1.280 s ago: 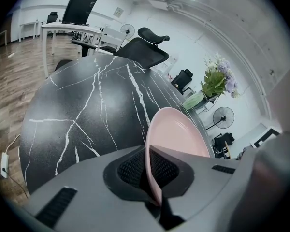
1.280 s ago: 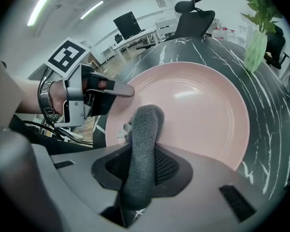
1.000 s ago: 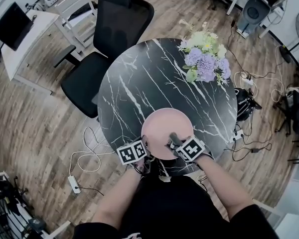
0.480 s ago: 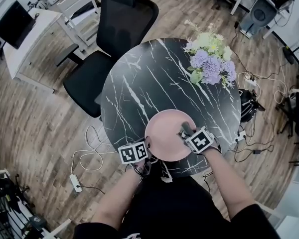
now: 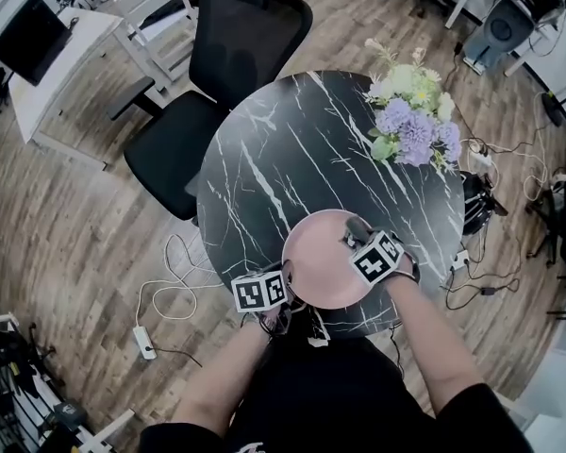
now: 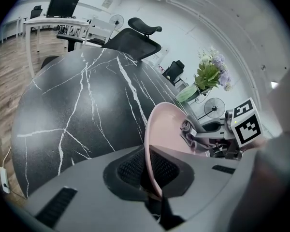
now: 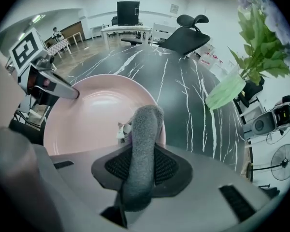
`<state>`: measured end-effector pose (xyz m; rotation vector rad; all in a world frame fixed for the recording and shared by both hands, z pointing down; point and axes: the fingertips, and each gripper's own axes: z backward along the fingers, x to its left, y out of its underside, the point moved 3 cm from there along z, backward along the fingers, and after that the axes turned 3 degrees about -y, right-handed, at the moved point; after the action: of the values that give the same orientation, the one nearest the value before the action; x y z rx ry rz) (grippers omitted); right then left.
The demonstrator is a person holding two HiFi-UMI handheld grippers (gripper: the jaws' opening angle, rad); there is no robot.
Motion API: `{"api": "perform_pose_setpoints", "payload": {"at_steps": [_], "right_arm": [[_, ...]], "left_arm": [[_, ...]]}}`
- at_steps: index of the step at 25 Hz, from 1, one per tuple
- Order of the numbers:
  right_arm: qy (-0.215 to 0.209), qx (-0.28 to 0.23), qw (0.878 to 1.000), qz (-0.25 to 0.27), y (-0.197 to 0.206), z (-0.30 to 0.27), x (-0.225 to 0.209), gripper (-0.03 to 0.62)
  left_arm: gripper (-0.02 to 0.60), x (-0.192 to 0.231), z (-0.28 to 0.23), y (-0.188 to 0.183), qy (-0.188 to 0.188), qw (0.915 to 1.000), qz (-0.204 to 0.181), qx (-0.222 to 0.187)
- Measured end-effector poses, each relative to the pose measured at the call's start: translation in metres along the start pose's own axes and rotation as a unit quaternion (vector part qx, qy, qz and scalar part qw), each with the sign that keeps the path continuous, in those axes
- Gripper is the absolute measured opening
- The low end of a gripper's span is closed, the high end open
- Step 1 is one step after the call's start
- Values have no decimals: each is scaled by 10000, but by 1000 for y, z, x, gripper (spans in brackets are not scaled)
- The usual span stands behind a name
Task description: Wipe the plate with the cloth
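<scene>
Pink plate (image 5: 319,253) sits at the near edge of the black marble table (image 5: 283,149), just in front of the person; left tool (image 6: 151,174) closed on the plate's near-left rim; right tool (image 7: 140,170) closed on a grey cloth (image 7: 145,124); cloth tip touches the plate's right side by the rim; flowers (image 5: 410,121) well apart, far right.

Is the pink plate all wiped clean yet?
Done: the left gripper is clamped on the plate's rim, the right gripper on the cloth. In hand: cloth at the far right rim. Left: I can't tell how much is wiped.
</scene>
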<state>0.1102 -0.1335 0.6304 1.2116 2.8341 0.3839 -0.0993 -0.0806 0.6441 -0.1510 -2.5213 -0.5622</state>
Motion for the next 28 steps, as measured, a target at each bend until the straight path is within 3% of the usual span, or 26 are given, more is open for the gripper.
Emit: {"api": "perform_pose_setpoints", "payload": {"at_steps": [11, 28], "right_arm": [[232, -252, 9977, 590, -52, -13, 9, 107], [-415, -921, 9845, 1435, -99, -23, 89, 106]], "left_arm": [[32, 2, 3, -2, -154, 9997, -165, 77], [35, 4, -1, -1, -83, 9998, -105, 130]]}}
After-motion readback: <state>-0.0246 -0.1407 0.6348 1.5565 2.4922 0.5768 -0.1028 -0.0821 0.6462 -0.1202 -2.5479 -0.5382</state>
